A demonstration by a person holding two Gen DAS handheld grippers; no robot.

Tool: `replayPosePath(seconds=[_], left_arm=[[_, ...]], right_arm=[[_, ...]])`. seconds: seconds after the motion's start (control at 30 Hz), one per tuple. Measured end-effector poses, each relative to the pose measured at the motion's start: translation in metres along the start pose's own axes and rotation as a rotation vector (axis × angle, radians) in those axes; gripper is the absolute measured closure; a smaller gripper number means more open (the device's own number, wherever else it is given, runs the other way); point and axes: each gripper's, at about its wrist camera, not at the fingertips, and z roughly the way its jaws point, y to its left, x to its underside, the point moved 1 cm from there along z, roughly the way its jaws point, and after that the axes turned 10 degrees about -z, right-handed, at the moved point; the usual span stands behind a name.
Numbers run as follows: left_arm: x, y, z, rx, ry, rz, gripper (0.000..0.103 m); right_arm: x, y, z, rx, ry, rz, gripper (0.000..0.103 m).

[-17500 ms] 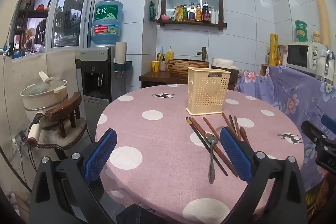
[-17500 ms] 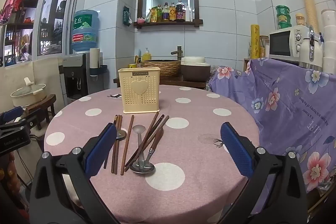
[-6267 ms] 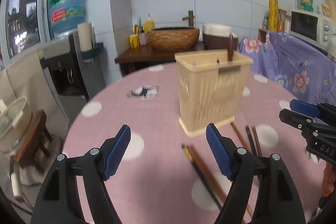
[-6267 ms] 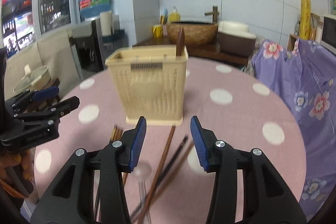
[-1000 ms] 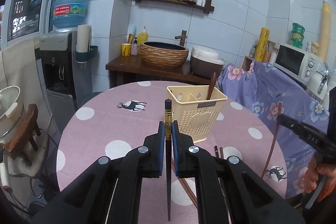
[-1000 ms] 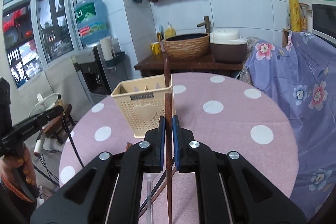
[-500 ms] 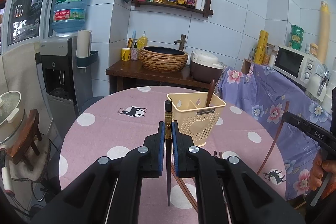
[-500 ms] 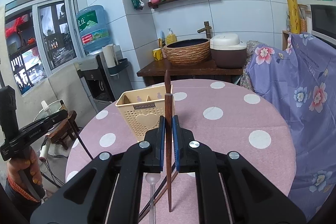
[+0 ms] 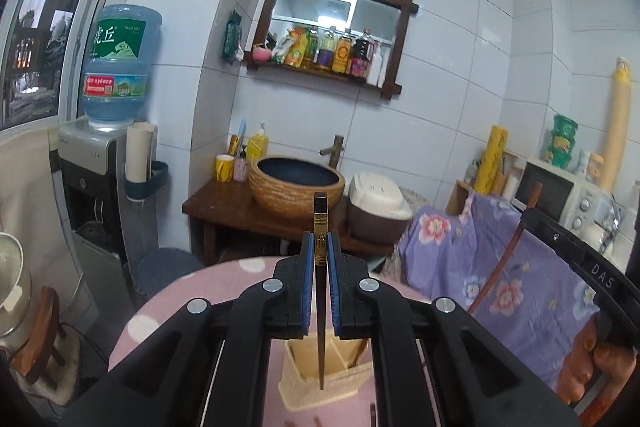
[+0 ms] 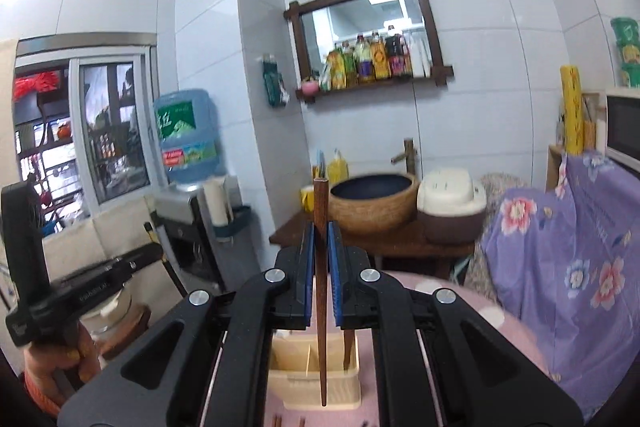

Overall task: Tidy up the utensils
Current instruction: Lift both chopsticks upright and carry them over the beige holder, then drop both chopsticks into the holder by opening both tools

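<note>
Both grippers are up over the table (image 9: 168, 311) now, each with 1 chopstick. The left gripper (image 9: 320, 251) has its jaws pinched tight on a dark chopstick (image 9: 320, 307) with a gold band near its top, held upright, its tip hanging right over the cream utensil holder (image 9: 298, 359) below. From this view the tip looks to be at the holder's mouth, though whether it is inside a compartment is hard to say.

Over on the right, the right gripper (image 10: 320, 239) has its jaws clamped on a brown wooden chopstick (image 10: 320, 287), also upright, its point hanging in front of the utensil holder (image 10: 294, 375). 1 brown utensil (image 10: 349, 347) already stands in the holder's right side. A few chopstick ends (image 10: 276, 419) lie on the pink tablecloth just in front of the holder. In the left view, the right gripper's chopstick (image 9: 508, 255) slants across the purple floral cloth (image 9: 500, 267).
</note>
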Motion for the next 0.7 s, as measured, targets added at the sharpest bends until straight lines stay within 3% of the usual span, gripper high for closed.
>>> replayPosePath(seconds=[0.17,0.5,0.63,0.7], left_arm=[[0.005,-0.012,0.033,-0.044,-0.029,0.039,0.095],[0.076,0.018,0.077,-0.069,0.117,-0.016,0.095],[0.099,0.028,0.091,-0.089,0.181,-0.040,0.095],[0.103,0.030,0.093,-0.099,0.173,-0.041,0.095]], right_arm=[[-0.004,0.009,0.041,0.057,-0.017,-0.005,0.095],[0.091,0.009,0.097,0.075,0.139,0.016,0.095],[0.114,0.007,0.106,0.069,0.183,0.025,0.095],[0.119,0.005,0.107,0.071,0.183,0.030,0.095]])
